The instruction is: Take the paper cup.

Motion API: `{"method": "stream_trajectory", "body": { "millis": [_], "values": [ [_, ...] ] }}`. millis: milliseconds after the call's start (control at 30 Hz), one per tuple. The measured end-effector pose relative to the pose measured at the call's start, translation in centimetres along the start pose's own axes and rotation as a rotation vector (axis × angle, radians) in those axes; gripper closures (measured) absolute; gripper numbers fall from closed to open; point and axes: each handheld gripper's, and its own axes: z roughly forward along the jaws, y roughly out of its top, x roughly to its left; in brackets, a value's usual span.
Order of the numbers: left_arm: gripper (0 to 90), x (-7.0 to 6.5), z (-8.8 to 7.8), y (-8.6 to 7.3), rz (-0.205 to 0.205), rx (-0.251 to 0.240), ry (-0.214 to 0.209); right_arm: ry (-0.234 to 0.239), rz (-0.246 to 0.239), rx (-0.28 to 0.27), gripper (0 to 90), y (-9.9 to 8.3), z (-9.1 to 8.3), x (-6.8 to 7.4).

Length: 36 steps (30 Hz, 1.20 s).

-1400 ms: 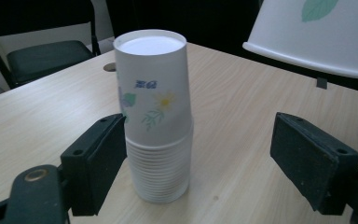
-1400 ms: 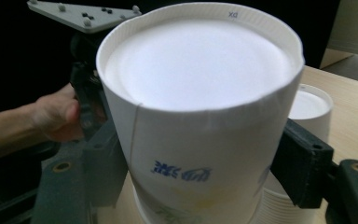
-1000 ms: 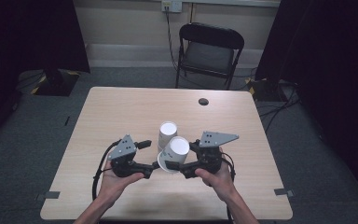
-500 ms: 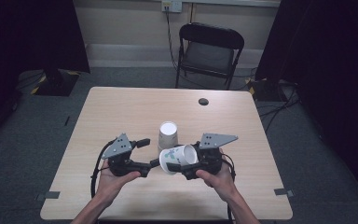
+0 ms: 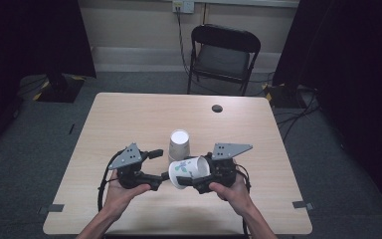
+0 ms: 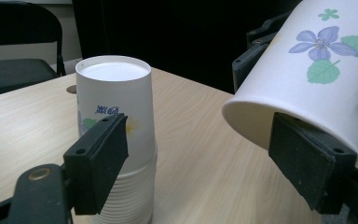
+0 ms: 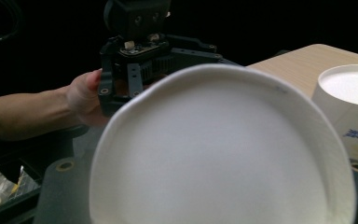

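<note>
A stack of white paper cups (image 5: 179,143) stands upside down on the table's (image 5: 129,119) middle. My right gripper (image 5: 193,173) is shut on a single flower-printed cup (image 5: 186,171). Its jaws have just been closing, and they hold the cup on its side just above the table, mouth toward the left gripper. In the right gripper view the cup's mouth (image 7: 219,154) is squeezed slightly oval, with the stack (image 7: 349,102) at right. My left gripper (image 5: 160,165) stands open opposite the cup. In its own view the stack (image 6: 116,116) is behind one jaw and the flowered cup (image 6: 307,74) behind the other.
A small dark round object (image 5: 217,108) lies near the table's far edge. A black folding chair (image 5: 224,55) stands beyond the table. Cables run along the floor at the far right.
The flowered cup was bottom-up beside the stack; the right gripper has tipped it onto its side, mouth toward the left gripper. Both hands stayed roughly where they were.
</note>
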Motion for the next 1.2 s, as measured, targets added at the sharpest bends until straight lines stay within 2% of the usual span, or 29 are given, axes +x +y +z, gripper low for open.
{"method": "stream_trajectory", "body": {
  "millis": [33,200,300,333,400,567,633,667,733,833,867,933,1000,1200],
  "values": [
    [19.7,0.0,0.0,0.0,-0.001,-0.002,-0.012,0.016,-0.006,0.004,29.4,0.0,0.1,0.1],
    [19.9,0.1,-0.1,0.0,-0.015,-0.008,-0.03,0.028,-0.007,0.007,29.4,0.0,0.2,0.1],
    [20.0,0.4,-0.3,-0.1,-0.054,-0.028,-0.047,0.033,-0.01,0.005,29.3,0.0,0.0,0.0],
    [20.0,0.4,-0.3,-0.1,-0.054,-0.028,-0.047,0.033,-0.011,0.007,29.1,0.0,0.0,0.0],
    [20.5,0.4,-0.3,-0.1,-0.064,-0.046,-0.074,0.038,-0.009,0.008,28.5,0.0,-0.1,0.0],
    [20.6,0.5,-0.3,0.0,-0.059,-0.044,-0.072,0.041,-0.013,0.023,28.6,0.0,0.1,0.0],
    [20.5,0.5,-0.2,0.0,-0.065,-0.043,-0.071,0.041,-0.017,0.029,28.7,-0.1,0.2,0.0],
    [20.0,0.4,-0.2,0.0,-0.07,-0.05,-0.072,0.035,-0.03,0.051,29.4,-0.1,0.4,0.1],
    [19.9,0.4,-0.3,0.2,-0.086,-0.063,-0.09,0.033,-0.033,0.061,29.6,-0.2,0.5,0.2],
    [19.9,0.1,-0.3,0.5,-0.053,-0.052,-0.084,0.033,-0.033,0.059,30.7,-0.4,0.8,0.2],
    [20.0,0.0,-0.3,0.4,-0.053,-0.047,-0.092,0.026,-0.036,0.063,33.6,-0.3,0.9,0.2],
    [19.9,-0.1,-0.1,0.5,-0.045,-0.039,-0.084,0.019,-0.042,0.06,33.7,-0.3,0.9,0.3],
    [19.9,-0.1,-0.1,0.6,-0.044,-0.039,-0.07,0.034,-0.03,0.062,33.4,-0.3,1.0,0.1],
    [19.2,0.0,-0.3,0.4,-0.039,-0.022,-0.066,0.03,-0.024,0.074,33.0,-0.6,1.1,0.0]
  ]
}}
